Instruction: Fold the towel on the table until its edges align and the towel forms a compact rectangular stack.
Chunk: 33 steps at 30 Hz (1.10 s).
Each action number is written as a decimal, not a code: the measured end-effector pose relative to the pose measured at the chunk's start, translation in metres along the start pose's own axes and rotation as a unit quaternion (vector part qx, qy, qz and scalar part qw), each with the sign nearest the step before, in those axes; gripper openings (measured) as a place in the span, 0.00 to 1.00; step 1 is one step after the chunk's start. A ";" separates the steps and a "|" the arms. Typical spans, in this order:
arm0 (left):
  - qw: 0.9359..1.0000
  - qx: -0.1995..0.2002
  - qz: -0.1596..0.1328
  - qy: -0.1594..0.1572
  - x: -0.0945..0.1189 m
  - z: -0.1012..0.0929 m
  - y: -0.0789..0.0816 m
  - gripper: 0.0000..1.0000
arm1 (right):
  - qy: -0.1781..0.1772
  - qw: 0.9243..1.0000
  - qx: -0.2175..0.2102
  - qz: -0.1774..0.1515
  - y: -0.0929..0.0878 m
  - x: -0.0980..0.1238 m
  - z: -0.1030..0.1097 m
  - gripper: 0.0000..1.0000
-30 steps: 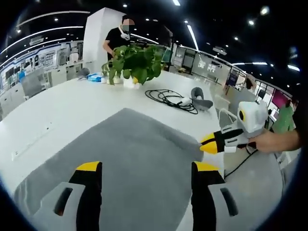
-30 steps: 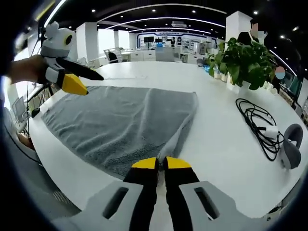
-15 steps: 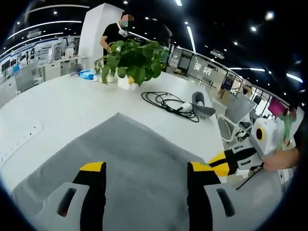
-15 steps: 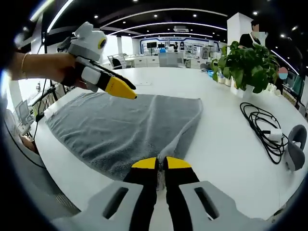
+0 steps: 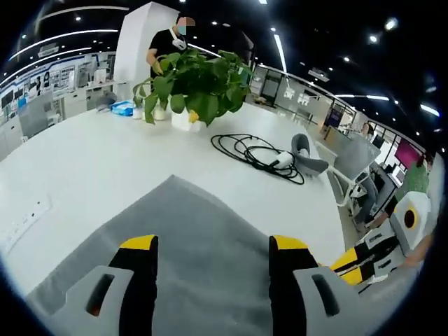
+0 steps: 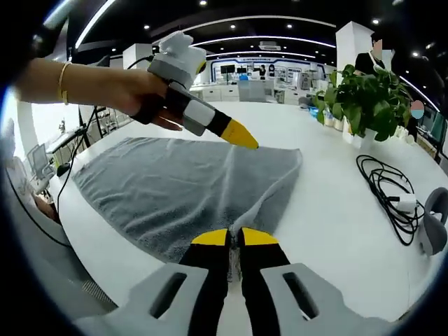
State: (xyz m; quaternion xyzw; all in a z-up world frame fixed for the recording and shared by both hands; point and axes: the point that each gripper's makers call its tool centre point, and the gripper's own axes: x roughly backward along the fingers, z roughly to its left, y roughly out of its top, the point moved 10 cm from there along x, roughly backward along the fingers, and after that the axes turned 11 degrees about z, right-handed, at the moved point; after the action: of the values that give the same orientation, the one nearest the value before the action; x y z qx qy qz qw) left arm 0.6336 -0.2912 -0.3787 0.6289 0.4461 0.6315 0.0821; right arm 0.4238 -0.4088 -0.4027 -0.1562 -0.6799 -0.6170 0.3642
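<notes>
Towel: grey towel (image 6: 185, 192) lies spread on the white bench (image 6: 336, 210), centre-left of the right gripper view.
Right hand-held gripper (image 6: 234, 238): bottom centre, jaws closed, pinching the towel's near edge.
Left hand-held gripper (image 5: 212, 246): jaws wide apart above the towel, holding nothing.
Background: potted plant (image 5: 196, 87) upper centre of the left gripper view; black cable (image 5: 255, 148) right of it.

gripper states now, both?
Left gripper: open, jaws apart above the grey terry towel, holding nothing.
Right gripper: shut on the towel's near edge.
</notes>
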 end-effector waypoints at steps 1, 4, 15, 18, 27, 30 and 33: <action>1.000 -0.002 0.001 -0.004 -0.002 -0.001 0.002 0.66 | 0.002 1.000 0.001 -0.001 0.000 0.000 0.000 0.03; 1.000 -0.009 0.009 -0.010 -0.009 -0.004 0.009 0.66 | 0.001 1.000 0.024 0.005 0.002 0.000 0.003 0.03; 0.999 0.001 0.013 -0.038 -0.040 -0.011 0.023 0.57 | 0.015 0.999 0.040 -0.001 0.004 -0.003 0.009 0.03; 0.999 0.003 0.019 -0.041 -0.048 -0.010 0.023 0.53 | 0.017 0.999 0.044 -0.004 0.005 -0.004 0.010 0.03; 0.999 0.020 0.017 -0.021 -0.065 -0.002 0.026 0.46 | 0.022 0.998 0.065 -0.008 0.008 -0.006 0.015 0.03; 0.999 0.030 0.025 -0.007 -0.072 -0.001 0.022 0.43 | 0.023 0.998 0.064 -0.010 0.009 -0.004 0.015 0.03; 0.999 0.045 0.030 0.003 -0.077 0.003 0.019 0.36 | 0.020 0.998 0.060 -0.013 0.009 -0.004 0.013 0.03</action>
State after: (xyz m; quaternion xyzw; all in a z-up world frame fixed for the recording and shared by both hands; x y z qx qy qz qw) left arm 0.6596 -0.3521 -0.4225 0.6429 0.4548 0.6153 0.0334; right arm 0.4288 -0.3934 -0.3983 -0.1131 -0.7104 -0.5825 0.3786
